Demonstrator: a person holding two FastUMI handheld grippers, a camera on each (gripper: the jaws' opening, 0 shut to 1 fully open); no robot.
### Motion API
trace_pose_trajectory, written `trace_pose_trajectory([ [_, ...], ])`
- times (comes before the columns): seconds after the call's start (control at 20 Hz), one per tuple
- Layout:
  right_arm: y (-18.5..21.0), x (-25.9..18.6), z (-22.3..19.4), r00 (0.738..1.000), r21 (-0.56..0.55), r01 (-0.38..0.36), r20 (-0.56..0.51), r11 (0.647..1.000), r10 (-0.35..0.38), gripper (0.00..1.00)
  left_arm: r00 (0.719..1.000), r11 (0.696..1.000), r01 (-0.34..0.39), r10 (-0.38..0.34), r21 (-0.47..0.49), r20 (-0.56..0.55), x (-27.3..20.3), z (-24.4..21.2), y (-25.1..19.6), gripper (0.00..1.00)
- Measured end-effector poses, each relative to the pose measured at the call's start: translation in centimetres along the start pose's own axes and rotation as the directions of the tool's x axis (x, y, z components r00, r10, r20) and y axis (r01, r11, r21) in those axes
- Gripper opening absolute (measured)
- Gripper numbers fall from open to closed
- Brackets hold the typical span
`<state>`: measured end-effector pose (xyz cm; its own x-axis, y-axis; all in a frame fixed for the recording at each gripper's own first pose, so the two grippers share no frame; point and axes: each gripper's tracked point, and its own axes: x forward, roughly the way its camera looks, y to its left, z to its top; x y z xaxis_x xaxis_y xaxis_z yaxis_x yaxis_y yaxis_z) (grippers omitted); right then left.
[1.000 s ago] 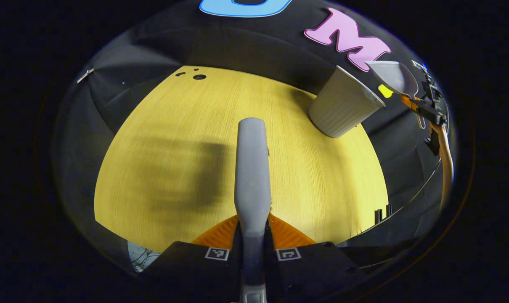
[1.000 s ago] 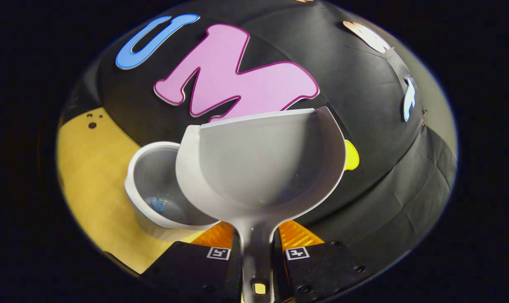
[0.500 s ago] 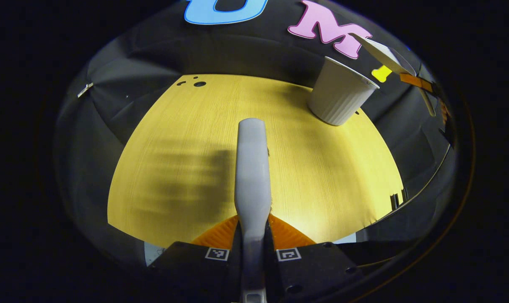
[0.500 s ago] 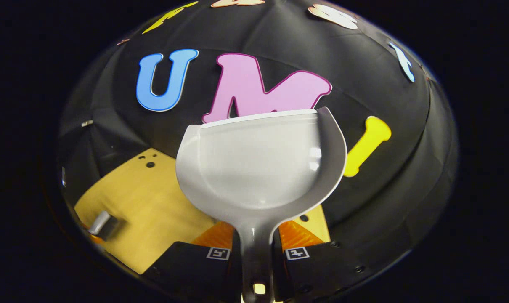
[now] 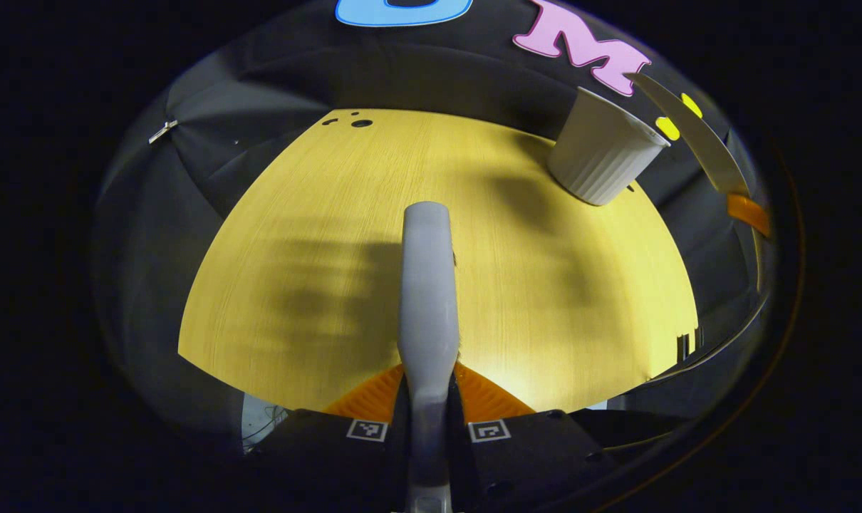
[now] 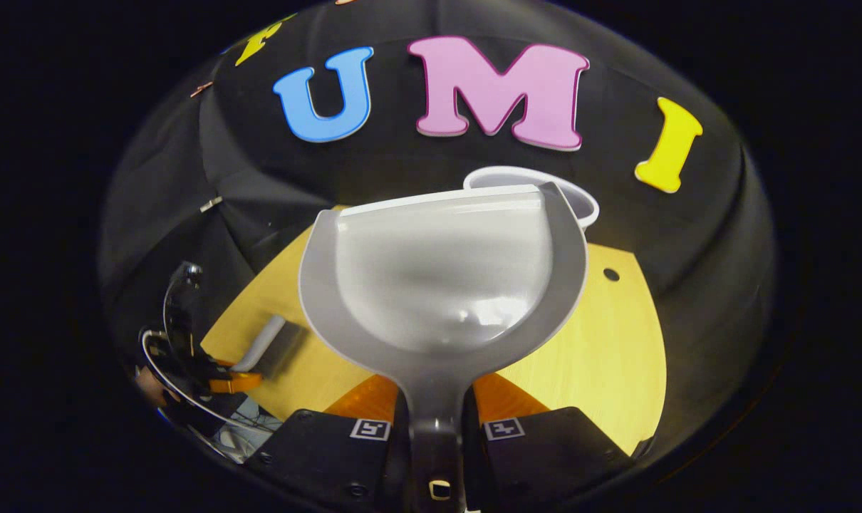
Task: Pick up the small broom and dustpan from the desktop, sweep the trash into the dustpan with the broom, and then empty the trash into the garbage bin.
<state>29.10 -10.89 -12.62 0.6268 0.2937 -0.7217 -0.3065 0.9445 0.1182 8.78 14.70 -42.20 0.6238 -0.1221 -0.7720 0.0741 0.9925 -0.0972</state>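
My left gripper (image 5: 428, 388) is shut on the grey broom (image 5: 427, 285), whose back runs straight ahead above the yellow desktop (image 5: 317, 214). The white ribbed garbage bin (image 5: 600, 157) stands upright at the far right of the desk. My right gripper (image 6: 434, 402) is shut on the handle of the grey dustpan (image 6: 442, 278), held level above the desk with an empty pan. The bin's rim (image 6: 577, 196) peeks out behind the pan's far edge. In the right gripper view the broom (image 6: 263, 345) and the left gripper (image 6: 224, 381) sit low at the left. The dustpan's edge (image 5: 694, 139) shows at the right in the left gripper view.
The desk has small round holes at its far left corner (image 5: 360, 123) and one hole near the bin (image 6: 610, 274). Black cloth walls surround the desk. A cable (image 6: 164, 370) hangs off the left gripper.
The right gripper has swung the dustpan away from the bin and levelled it over the desk. The left gripper with the broom has shifted only slightly.
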Motion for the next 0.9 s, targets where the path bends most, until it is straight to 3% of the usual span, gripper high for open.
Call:
trace_pose_trajectory([
  [0.2, 0.2, 1.8, -1.9, 0.992, 0.046, -0.006, -0.125, 0.999, 0.012, 0.33, 0.999, 1.0, -0.024, 0.023, -0.001, -0.037, 2.0, 0.1, -0.2, 0.27],
  [0.45, -0.8, 2.5, -2.1, 0.954, 0.091, 0.007, -0.298, 0.996, 0.02, 0.33, 0.993, 0.999, -0.034, 0.038, 0.035, -0.11, 5.7, 0.9, -0.5, 0.27],
  [0.65, -0.8, 2.7, -1.3, 0.938, 0.122, 0.03, -0.346, 0.992, 0.014, 0.33, 0.991, 0.988, -0.082, 0.094, 0.128, -0.093, 8.4, 3.8, 0.0, 0.27],
  [0.75, -0.7, 2.9, -1.3, 0.935, 0.143, 0.053, -0.356, 0.988, 0.001, 0.33, 0.99, 0.985, -0.081, 0.096, 0.151, -0.1, 9.1, 4.6, 0.4, 0.31],
  [0.85, -0.7, 3.4, -1.7, 0.93, 0.179, 0.074, -0.368, 0.981, -0.003, 0.33, 0.987, 0.983, -0.076, 0.098, 0.168, -0.127, 9.7, 4.5, 1.1, 0.28],
  [0.9, -0.7, 3.5, -2.0, 0.927, 0.195, 0.079, -0.375, 0.978, 0.0, 0.39, 0.986, 0.983, -0.068, 0.093, 0.171, -0.142, 9.8, 4.4, 1.2, 0.28],
])
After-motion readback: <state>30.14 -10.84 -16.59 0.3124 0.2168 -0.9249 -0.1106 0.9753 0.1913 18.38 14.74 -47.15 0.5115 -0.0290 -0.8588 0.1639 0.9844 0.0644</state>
